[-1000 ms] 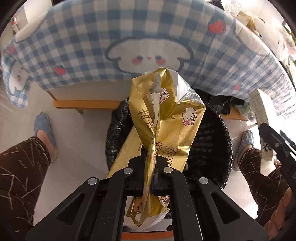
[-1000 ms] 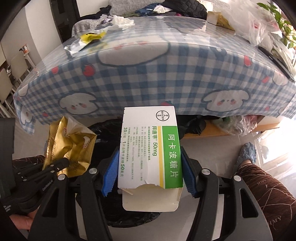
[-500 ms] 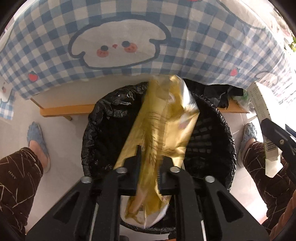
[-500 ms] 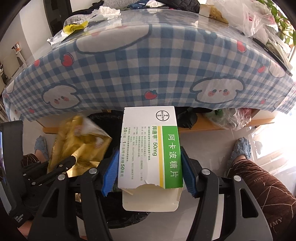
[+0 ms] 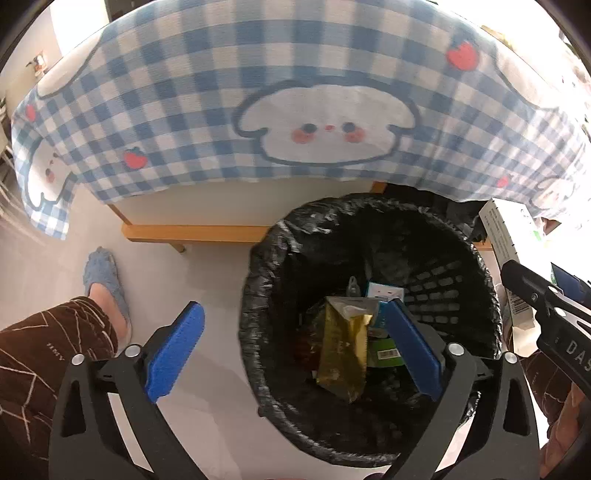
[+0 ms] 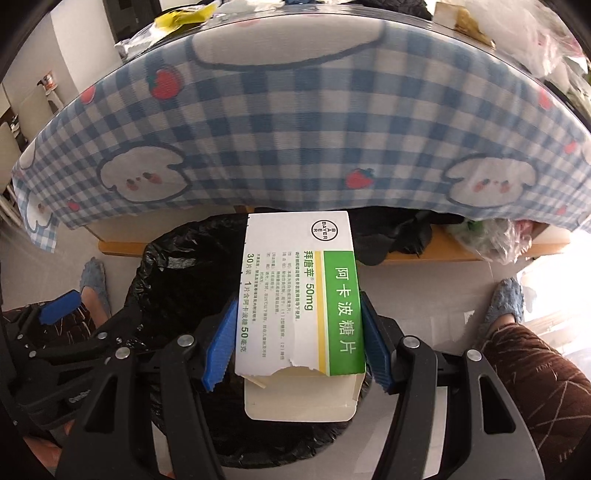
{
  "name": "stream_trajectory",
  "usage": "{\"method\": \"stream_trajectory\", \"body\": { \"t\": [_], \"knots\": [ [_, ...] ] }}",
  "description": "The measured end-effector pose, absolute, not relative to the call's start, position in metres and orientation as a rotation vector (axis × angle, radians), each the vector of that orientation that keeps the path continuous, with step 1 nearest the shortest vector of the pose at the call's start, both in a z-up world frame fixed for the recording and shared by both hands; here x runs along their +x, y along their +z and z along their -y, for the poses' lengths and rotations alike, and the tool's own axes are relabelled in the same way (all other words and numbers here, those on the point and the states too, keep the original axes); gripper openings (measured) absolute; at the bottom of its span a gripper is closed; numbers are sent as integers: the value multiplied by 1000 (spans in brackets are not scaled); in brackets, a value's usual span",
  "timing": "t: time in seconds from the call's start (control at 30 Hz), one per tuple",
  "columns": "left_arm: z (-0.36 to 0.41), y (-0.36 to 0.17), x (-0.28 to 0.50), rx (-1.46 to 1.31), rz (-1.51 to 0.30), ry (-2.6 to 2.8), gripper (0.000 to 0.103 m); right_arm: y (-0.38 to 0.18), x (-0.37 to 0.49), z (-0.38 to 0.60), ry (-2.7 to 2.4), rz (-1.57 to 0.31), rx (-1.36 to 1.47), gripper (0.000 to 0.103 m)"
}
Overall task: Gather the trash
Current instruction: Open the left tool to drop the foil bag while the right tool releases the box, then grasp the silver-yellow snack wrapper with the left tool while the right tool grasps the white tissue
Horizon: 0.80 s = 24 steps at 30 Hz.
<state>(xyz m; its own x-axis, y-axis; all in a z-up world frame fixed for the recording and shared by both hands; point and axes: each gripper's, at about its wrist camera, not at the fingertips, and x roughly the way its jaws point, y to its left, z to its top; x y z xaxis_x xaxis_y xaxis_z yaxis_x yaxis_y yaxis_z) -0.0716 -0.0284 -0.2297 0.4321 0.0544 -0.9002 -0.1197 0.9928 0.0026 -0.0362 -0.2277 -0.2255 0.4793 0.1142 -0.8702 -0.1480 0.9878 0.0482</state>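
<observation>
Your left gripper (image 5: 291,345) hung above the black-lined waste bin (image 5: 476,258), its jaws opening wide with nothing pinched between the two blue pads (image 5: 173,347). The gold wrapper (image 5: 341,354) lay loose inside the bin, on top of other discarded packets, among them one green-labelled item (image 5: 386,352) and one white-and-blue carton (image 5: 384,291). Your right gripper (image 6: 295,347) pinched one white-and-green medicine box (image 6: 299,291) between its pads, the box's torn flap end toward the camera and its far end over the bin's rim. In the left wrist view that same box (image 5: 506,236) showed at the right edge, just beside the bin. One blue-and-white checked tablecloth (image 5: 207,96) printed with cartoon faces overhung the table edge directly behind the bin, and one wooden rail (image 5: 192,232) ran beneath it. Two blue slippers were seen in the right wrist view, one on each side of the bin (image 6: 94,280) (image 6: 506,299), below two brown patterned trouser legs. Further clutter lay on the tabletop (image 6: 184,14), too distorted to count. One crumpled clear plastic bag (image 6: 495,236) rested under the table at the right.
</observation>
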Motion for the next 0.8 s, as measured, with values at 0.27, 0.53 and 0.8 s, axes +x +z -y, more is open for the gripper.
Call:
{"method": "stream_trajectory", "body": {
  "t": [0.27, 0.53, 0.8],
  "knots": [
    [17, -227, -70, -77, -1121, 138, 97, -226, -39, 211, 187, -1057, -48, 58],
    [14, -227, -70, -95, -1138, 130, 97, -219, -40, 209, 191, -1047, -53, 60],
    [17, -192, -73, -92, -1114, 99, 96, -176, -51, 221, 183, -961, -55, 86]
  ]
}}
